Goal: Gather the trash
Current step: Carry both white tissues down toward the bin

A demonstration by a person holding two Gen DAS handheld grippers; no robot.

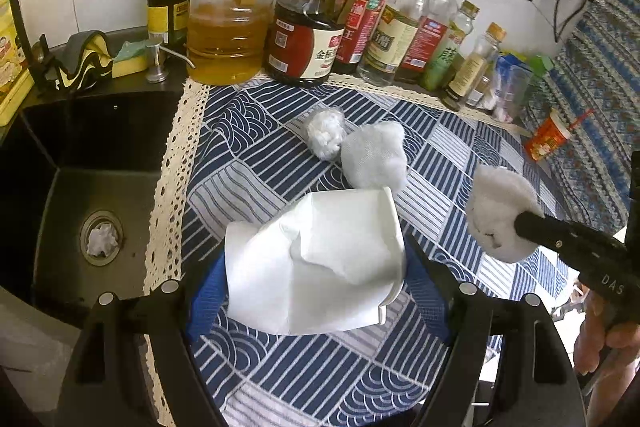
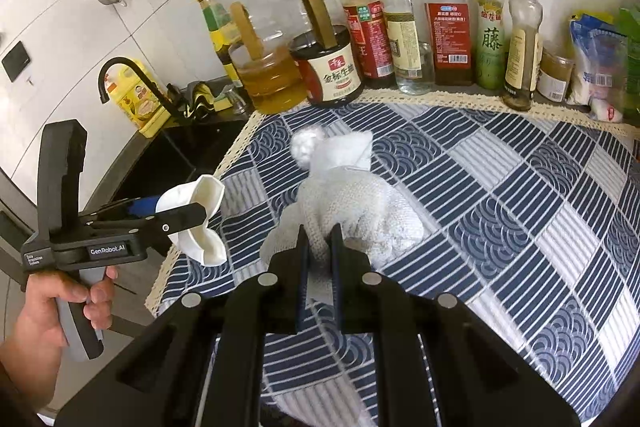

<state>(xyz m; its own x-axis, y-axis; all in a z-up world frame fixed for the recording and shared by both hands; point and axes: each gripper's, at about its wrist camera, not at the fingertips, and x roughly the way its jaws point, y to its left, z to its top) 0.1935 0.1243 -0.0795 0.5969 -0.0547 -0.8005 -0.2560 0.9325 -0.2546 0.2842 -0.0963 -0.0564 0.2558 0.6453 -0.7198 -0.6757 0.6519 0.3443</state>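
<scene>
My left gripper (image 1: pixel 316 267) is shut on a crushed white paper cup (image 1: pixel 320 263), held above the blue patterned cloth (image 1: pixel 320 379); it also shows in the right wrist view (image 2: pixel 200 223), the cup (image 2: pixel 204 195) pinched between its jaws. My right gripper (image 2: pixel 320 247) is shut on a white crumpled paper towel wad (image 2: pixel 360 211); in the left wrist view the wad (image 1: pixel 500 211) hangs off the gripper tip at the right. A second towel wad (image 1: pixel 374 155) and a small plastic-wrapped ball (image 1: pixel 326 135) lie on the cloth ahead.
A row of oil and sauce bottles (image 1: pixel 308 27) lines the back wall. A black sink (image 1: pixel 92 187) with a tissue in its drain (image 1: pixel 102 241) is at the left. A small red cup (image 1: pixel 548 141) lies at the right. Snack packets (image 2: pixel 596 63) stand at the far right.
</scene>
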